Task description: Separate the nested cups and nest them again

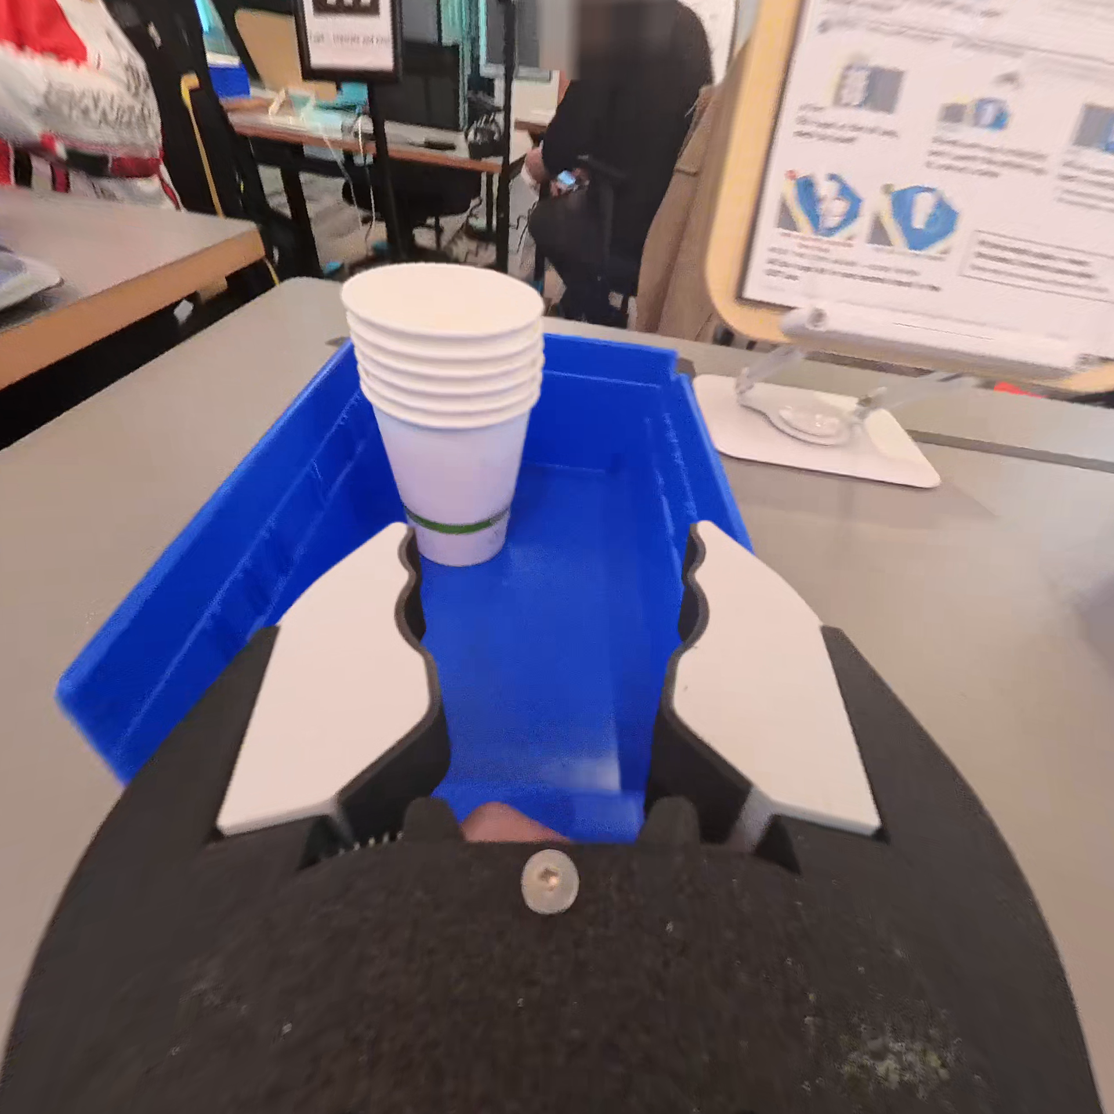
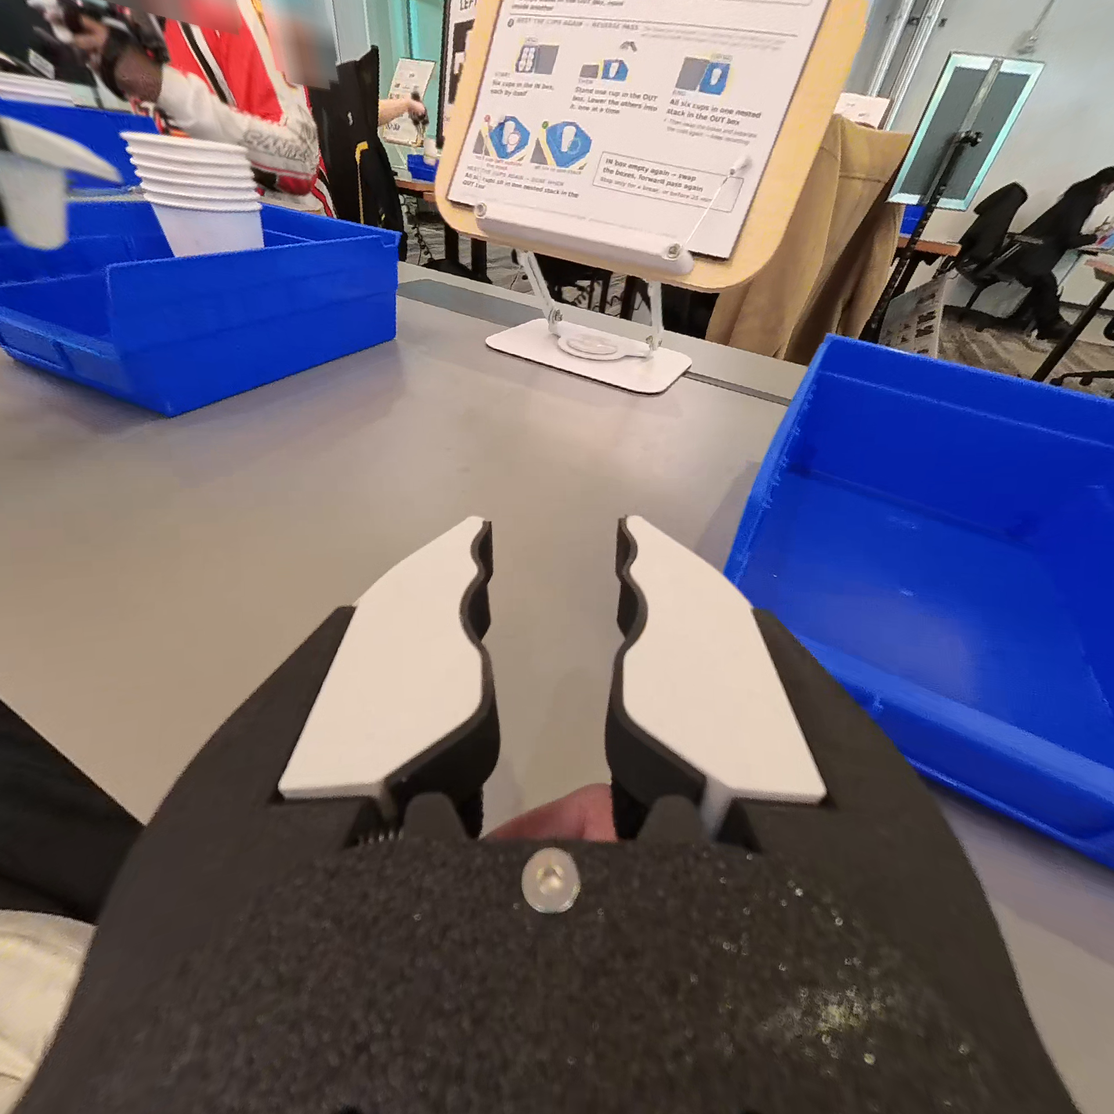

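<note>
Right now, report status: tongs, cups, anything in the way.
Left tongs open, empty, low over blue bin. Right tongs open, empty, over table. Cup stack nested, upright in bin. Nothing blocking.

A grey tabletop [image 2: 301, 512] is filling the foreground. At one o'clock, a wood-backed instruction board [image 2: 633, 120] is standing on a white stand [image 2: 588, 355]. Desks [image 1: 361, 141] and black chairs [image 2: 994, 241] are sitting behind.

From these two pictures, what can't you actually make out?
- Cup stack: its base is hidden behind the blue bin wall in the right wrist view.
- Second bin: cut off by the right edge in the right wrist view.
- Instruction board: blurred in the left wrist view.
</note>
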Tool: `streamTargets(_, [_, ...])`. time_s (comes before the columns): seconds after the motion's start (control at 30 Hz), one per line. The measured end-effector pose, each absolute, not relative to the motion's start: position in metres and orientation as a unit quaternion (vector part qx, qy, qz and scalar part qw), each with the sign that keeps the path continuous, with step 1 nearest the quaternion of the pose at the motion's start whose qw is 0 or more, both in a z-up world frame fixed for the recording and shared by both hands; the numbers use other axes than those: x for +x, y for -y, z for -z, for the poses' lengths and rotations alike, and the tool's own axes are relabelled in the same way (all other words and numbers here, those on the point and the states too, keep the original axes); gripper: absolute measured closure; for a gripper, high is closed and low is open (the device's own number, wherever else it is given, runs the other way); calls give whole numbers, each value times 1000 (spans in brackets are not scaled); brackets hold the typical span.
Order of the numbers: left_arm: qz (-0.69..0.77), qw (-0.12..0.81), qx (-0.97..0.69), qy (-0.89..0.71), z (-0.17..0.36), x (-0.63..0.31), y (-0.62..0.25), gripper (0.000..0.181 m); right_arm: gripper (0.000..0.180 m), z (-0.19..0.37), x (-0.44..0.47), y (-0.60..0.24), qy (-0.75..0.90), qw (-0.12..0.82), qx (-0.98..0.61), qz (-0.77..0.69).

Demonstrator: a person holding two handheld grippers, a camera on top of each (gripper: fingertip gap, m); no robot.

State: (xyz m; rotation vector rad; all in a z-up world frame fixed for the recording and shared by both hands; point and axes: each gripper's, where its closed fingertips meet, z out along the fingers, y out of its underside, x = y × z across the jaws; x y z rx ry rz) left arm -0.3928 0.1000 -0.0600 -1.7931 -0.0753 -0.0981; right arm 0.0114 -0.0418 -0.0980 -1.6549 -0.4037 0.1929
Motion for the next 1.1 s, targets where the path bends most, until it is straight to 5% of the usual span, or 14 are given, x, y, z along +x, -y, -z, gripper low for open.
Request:
streamTargets(0.47, [4,438,-894,95,128,-444,-223,84,146,101,7,41,179,648,-733,-104])
streamTargets(0.8, [-10,486,-874,8,130,-432,-246,92,149,102,6,41,181,647,-734,-103])
streamTargets(1.1, [96,593,-790,-124,41,-396,-170,94,149,99,0,45,209,641,-728,-125])
